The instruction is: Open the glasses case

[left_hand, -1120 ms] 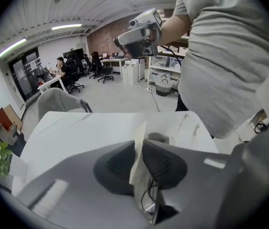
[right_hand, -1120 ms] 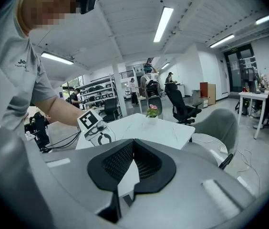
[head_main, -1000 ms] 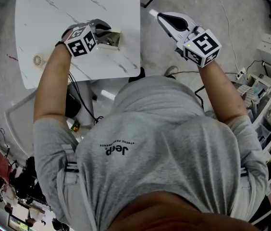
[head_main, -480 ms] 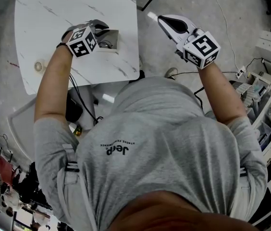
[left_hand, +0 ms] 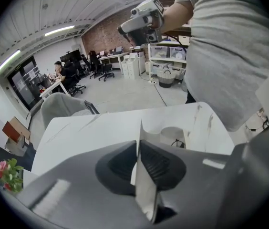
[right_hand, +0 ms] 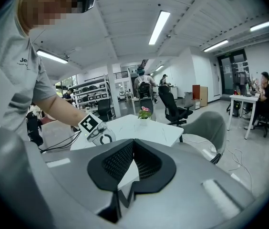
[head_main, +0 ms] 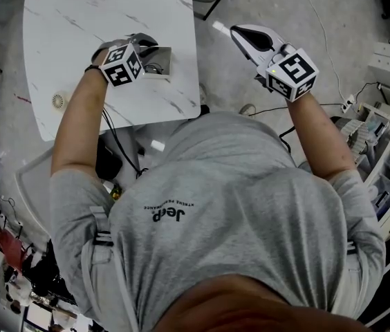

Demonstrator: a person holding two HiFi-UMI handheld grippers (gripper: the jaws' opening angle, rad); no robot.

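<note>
My left claw (left_hand: 137, 149) pinches the thin lid flap (left_hand: 145, 190) of the glasses case (head_main: 160, 61): likely light, stiff card, best held at this edge. My right claw (right_hand: 133, 147) is closed, empty.

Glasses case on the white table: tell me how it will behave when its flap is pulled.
The flap pinched in the left hand-held gripper looks thin yet stands flat, so probably stiffish card that creases rather than flops. The glasses case looks small and hollow, likely light; on the smooth table, with nothing pinning it, it may slide or lift.
</note>
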